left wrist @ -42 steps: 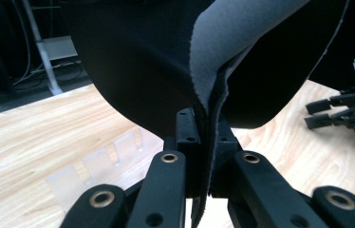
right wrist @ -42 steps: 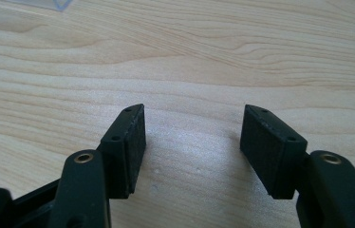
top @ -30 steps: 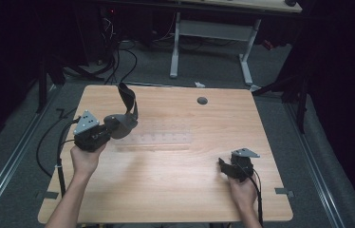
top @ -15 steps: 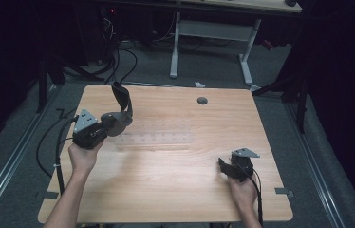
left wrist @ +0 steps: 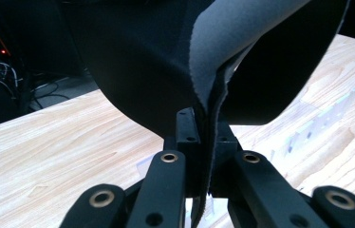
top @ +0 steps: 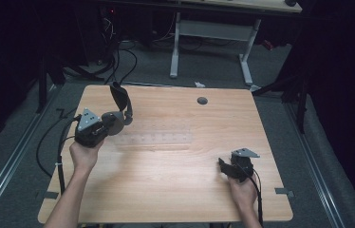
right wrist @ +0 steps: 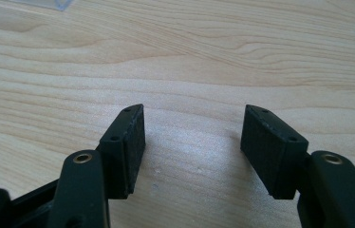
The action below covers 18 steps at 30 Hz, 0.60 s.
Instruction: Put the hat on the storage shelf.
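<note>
A floppy dark sheet (top: 119, 99), black on one face and grey on the other, stands curled above the left part of the wooden table (top: 175, 190). My left gripper (top: 111, 124) is shut on its lower edge. In the left gripper view the sheet (left wrist: 242, 38) rises from between the closed jaws of that gripper (left wrist: 207, 128) and hides most of what lies ahead. A clear ruler-like strip (top: 154, 138) lies flat mid-table, just right of the sheet. My right gripper (top: 223, 166) rests low at the front right; it stands open (right wrist: 192, 137) with bare wood between the pads.
A round cable hole (top: 202, 100) sits near the table's far edge. Behind the table stand a white desk frame (top: 209, 33) and loose cables (top: 118, 52) on the dark floor. The clear strip (left wrist: 327, 118) also shows past the sheet.
My left gripper has drifted slightly left with the sheet, which now curls more upright. The right gripper has stayed put.
</note>
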Each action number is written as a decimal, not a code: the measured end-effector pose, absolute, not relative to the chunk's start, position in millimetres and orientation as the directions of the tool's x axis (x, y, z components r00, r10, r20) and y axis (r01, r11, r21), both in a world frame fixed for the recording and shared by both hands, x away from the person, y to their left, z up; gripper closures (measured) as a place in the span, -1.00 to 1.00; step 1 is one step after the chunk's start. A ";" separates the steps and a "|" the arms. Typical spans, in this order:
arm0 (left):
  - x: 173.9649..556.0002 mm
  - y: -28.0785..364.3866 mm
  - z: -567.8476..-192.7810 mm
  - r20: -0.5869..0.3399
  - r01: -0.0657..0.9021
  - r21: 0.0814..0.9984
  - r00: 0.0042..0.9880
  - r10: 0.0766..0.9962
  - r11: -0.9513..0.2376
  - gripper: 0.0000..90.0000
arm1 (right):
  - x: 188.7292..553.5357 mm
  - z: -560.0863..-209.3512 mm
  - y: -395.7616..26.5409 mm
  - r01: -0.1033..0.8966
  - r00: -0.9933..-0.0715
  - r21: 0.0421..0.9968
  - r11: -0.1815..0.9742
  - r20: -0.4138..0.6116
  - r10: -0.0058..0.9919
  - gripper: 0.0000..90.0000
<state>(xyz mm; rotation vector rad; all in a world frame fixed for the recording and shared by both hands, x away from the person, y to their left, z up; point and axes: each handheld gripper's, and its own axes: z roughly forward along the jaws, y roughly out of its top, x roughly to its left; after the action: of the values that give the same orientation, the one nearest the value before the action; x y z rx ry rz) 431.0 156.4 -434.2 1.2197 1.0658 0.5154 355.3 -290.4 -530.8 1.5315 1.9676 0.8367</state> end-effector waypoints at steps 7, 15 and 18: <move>429.0 154.6 -434.7 -0.362 0.200 0.932 0.453 0.815 0.303 0.93 | 355.1 -530.8 -290.3 0.659 -0.238 0.731 0.176 -0.019 0.971 -0.09; 428.7 157.6 -435.2 -0.384 0.200 0.923 0.442 0.810 0.328 0.92 | 355.1 -530.8 -290.2 0.660 -0.239 0.730 0.176 -0.019 0.971 -0.09; 428.1 158.2 -435.2 -0.382 0.201 0.924 0.440 0.812 0.326 0.93 | 355.1 -530.9 -290.2 0.660 -0.239 0.731 0.177 -0.020 0.971 -0.09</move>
<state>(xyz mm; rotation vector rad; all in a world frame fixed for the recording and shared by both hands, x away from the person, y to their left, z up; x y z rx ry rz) 428.1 158.2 -435.2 1.2046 1.0762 0.5235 355.1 -290.2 -530.9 1.5302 1.9691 0.8371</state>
